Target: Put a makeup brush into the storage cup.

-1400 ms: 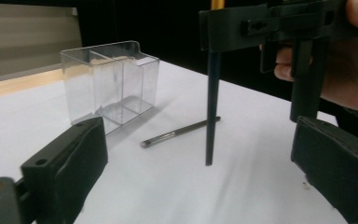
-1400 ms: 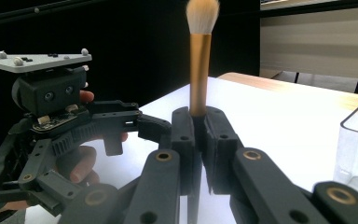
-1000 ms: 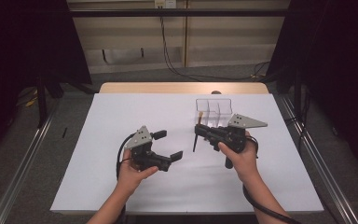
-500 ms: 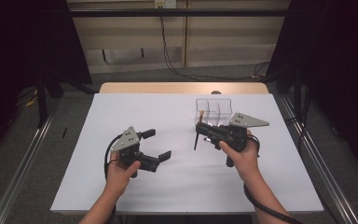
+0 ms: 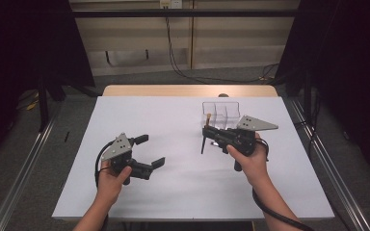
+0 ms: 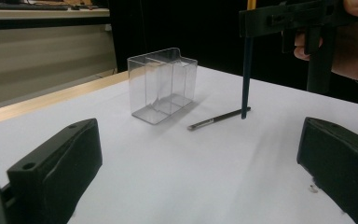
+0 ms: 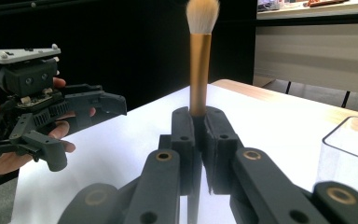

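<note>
My right gripper is shut on a makeup brush, which it holds upright with the pale bristles up. The gold ferrule of the brush rises from between the closed pads of my right gripper. In the left gripper view the brush's dark handle reaches down to the white table beside a thin dark stick that lies flat. A clear divided box stands just behind. My left gripper hovers open over the table's left half with nothing between its jaws.
The white table sheet has bare room at the front and left. The clear box has several narrow compartments. A wooden strip edges the far side, with dark floor and metal rails beyond.
My left gripper has moved left, away from the right gripper, still open. The right gripper and the brush have stayed in place.
</note>
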{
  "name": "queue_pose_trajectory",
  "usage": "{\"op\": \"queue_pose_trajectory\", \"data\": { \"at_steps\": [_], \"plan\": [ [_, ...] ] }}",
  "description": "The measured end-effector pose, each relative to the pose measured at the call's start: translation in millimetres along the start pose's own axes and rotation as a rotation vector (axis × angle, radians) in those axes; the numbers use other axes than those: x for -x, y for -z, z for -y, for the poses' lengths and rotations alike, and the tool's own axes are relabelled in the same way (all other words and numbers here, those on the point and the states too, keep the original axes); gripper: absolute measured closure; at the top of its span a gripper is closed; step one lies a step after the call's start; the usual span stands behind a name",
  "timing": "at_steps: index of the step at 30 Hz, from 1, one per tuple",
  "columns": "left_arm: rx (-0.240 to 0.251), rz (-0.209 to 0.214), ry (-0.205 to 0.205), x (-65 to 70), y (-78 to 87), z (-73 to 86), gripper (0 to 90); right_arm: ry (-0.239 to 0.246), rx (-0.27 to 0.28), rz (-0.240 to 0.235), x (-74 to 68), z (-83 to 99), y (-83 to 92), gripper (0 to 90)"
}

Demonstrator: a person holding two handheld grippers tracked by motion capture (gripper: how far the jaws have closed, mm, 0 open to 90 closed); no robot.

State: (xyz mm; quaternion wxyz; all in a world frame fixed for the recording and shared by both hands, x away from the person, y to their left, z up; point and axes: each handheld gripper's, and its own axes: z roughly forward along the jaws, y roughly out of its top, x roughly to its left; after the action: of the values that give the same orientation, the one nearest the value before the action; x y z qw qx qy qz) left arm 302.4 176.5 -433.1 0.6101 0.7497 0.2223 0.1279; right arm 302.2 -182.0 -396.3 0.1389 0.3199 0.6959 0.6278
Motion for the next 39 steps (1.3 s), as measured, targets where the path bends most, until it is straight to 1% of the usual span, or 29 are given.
{"op": "queue_pose_trajectory", "data": {
  "at_steps": [5,7,8,14,20,21,25,28,29,31,35,36,39],
  "plan": [
    [0.005,-0.006,0.007,-3.8,6.7,3.8,0.0,-0.002,0.005,0.003,0.1,-0.5,-0.5,83.9],
    [0.0,-0.011,0.0,-4.3,9.2,4.6,0.0,0.002,0.003,0.004,0.3,-1.0,-0.5,83.9],
    [0.005,-0.009,-0.001,-5.5,12.9,5.4,0.0,0.004,0.005,0.005,0.5,-1.1,-0.3,83.9],
    [0.007,-0.018,-0.001,-8.6,20.3,7.1,0.0,0.001,0.003,0.013,3.2,-0.2,0.5,83.9],
    [-0.001,-0.034,-0.006,-10.4,27.5,10.1,0.0,0.007,0.004,0.018,5.3,-1.2,1.9,83.9],
    [0.006,-0.033,-0.001,-10.4,29.6,10.5,0.0,0.005,0.007,0.021,6.7,-1.5,2.7,83.9],
    [0.006,-0.04,-0.004,-10.9,33.8,11.2,0.0,0.007,0.01,0.026,9.1,-2.0,5.1,83.9],
    [0.006,-0.055,-0.003,-11.3,39.4,12.7,0.0,0.008,0.008,0.027,10.6,-2.0,6.2,83.9],
    [0.001,-0.063,-0.01,-11.7,41.6,13.1,0.0,0.009,0.006,0.028,11.1,-2.2,6.5,84.0],
    [-0.001,-0.068,-0.015,-11.9,43.4,13.6,0.0,0.011,0.007,0.029,11.9,-2.6,6.8,83.9],
    [0.006,-0.077,-0.006,-12.4,51.1,16.6,0.0,0.013,0.011,0.029,14.7,-3.9,8.1,83.9],
    [0.004,-0.084,-0.011,-12.7,54.8,17.5,0.0,0.015,0.01,0.032,16.0,-4.2,7.7,83.9],
    [0.005,-0.09,-0.013,-12.8,59.0,18.4,0.0,0.015,0.011,0.031,16.3,-4.3,7.3,83.9]
  ]
}}
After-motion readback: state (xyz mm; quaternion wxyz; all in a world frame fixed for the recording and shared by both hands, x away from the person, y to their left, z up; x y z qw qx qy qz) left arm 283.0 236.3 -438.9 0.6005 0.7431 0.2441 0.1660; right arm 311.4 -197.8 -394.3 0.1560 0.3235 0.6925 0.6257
